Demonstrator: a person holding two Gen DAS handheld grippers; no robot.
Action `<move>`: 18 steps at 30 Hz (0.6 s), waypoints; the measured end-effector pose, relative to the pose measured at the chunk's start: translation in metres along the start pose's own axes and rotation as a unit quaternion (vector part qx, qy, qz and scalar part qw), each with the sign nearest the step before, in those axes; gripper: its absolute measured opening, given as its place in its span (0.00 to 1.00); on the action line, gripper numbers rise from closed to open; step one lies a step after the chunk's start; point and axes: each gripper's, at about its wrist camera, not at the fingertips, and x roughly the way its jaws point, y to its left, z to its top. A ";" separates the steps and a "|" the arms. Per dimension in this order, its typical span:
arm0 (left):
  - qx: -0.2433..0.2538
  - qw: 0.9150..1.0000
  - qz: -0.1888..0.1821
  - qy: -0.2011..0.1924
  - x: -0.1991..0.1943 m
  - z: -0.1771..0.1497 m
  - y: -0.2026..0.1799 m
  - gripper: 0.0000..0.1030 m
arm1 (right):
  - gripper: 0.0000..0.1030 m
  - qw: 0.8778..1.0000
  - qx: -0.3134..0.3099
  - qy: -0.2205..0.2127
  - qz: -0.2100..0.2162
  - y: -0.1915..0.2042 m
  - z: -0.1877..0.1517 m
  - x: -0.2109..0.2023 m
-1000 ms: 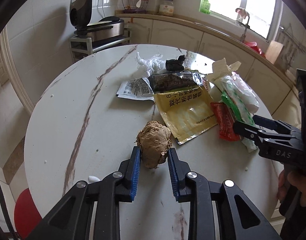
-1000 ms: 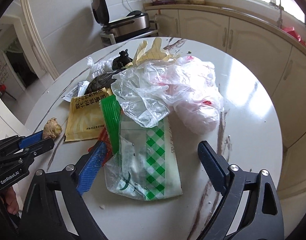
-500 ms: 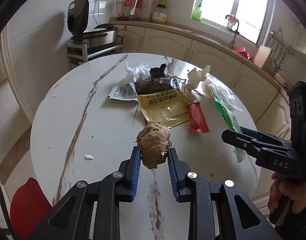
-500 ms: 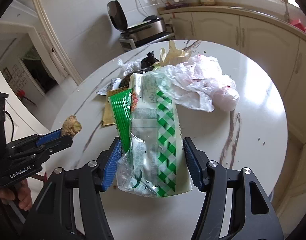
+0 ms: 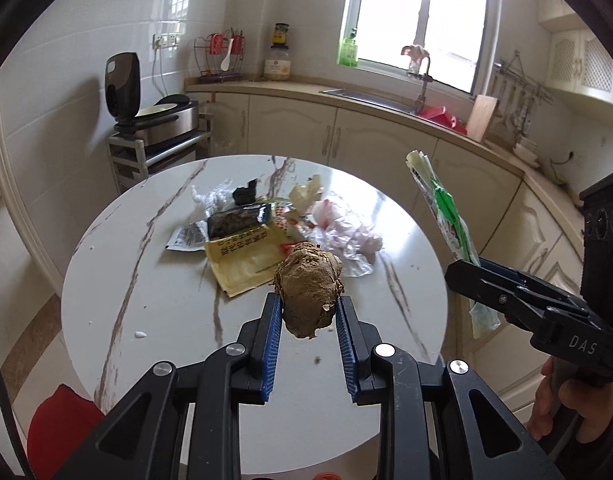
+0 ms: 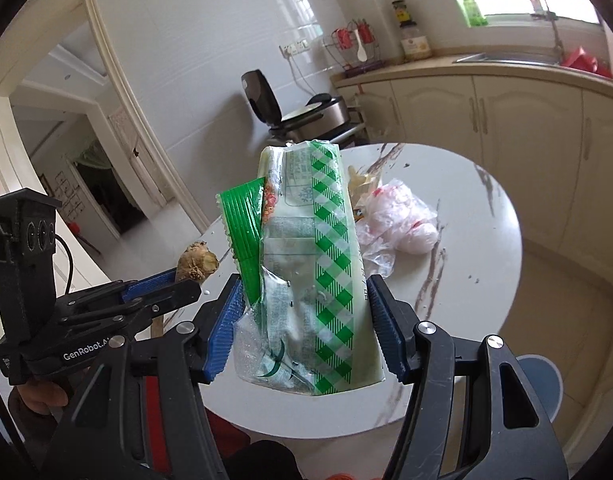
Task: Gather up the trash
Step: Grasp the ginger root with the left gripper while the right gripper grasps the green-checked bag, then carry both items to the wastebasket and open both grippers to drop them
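Note:
My left gripper (image 5: 308, 312) is shut on a brown lump of ginger (image 5: 308, 288) and holds it well above the round marble table (image 5: 154, 304). My right gripper (image 6: 306, 312) is shut on a green-checked plastic wrapper (image 6: 306, 280) with a green packet (image 6: 244, 224) beside it, lifted off the table. The wrapper also shows in the left wrist view (image 5: 446, 216), and the ginger shows in the right wrist view (image 6: 196, 260). A yellow packet (image 5: 242, 260), a dark packet (image 5: 238, 218) and crumpled plastic bags (image 5: 342, 232) lie on the table.
Kitchen cabinets (image 5: 346, 136) and a sink counter run behind the table. A steel rack with an appliance (image 5: 154, 128) stands at the back left. A red stool (image 5: 62, 424) sits below the table's left edge. A doorway (image 6: 102, 184) opens at left in the right wrist view.
Both grippers have risen and pulled back from the table. The ginger and the wrapper went up with them. The right gripper closed on the wrapper during the past second.

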 end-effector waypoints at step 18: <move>0.157 0.969 -0.144 0.122 0.172 0.011 -0.234 0.23 | 0.57 0.969 0.168 -0.040 -0.176 -0.215 -0.073 -0.119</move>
